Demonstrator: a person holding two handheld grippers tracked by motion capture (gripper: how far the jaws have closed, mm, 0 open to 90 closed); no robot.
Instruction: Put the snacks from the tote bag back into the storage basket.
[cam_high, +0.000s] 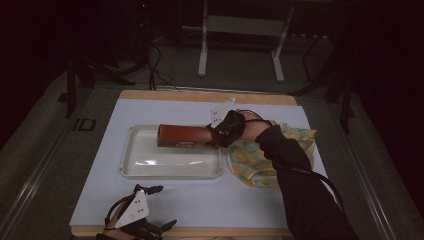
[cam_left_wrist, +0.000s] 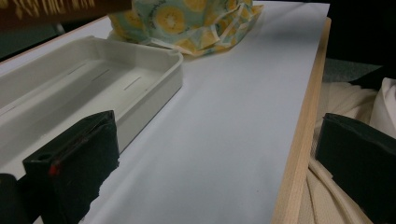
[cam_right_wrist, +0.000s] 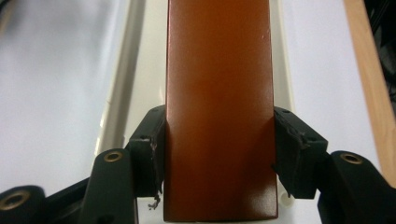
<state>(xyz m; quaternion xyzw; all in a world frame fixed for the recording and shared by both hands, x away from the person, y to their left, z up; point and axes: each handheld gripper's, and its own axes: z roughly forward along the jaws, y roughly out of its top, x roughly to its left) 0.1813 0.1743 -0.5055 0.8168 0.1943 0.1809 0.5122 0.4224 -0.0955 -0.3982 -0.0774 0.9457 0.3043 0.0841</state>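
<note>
The right gripper (cam_high: 216, 134) is clamped on one short end of the brown box (cam_high: 182, 136); in the right gripper view both pads press flat on the box's (cam_right_wrist: 218, 112) two long sides, no gap. The box sticks out straight ahead of the jaws, so its long axis runs along the gripper's own line and, in the high view, left-right over the back part of the white tray (cam_high: 131, 167). The tray's long axis is approx. the same direction, so no turning seems needed, only going down.

Whether the box already touches the tray floor I cannot tell; it looks just above it, w/ the far end near the tray's left wall. Room inside is wide toward the front rim, narrower at the back rim.

The left gripper (cam_high: 150, 206) sits near the table's front edge, jaws apart w/ nothing between them, well apart from the box. The yellow patterned cloth (cam_high: 255, 160) lies just beside the tray's right rim, under the right forearm.
</note>
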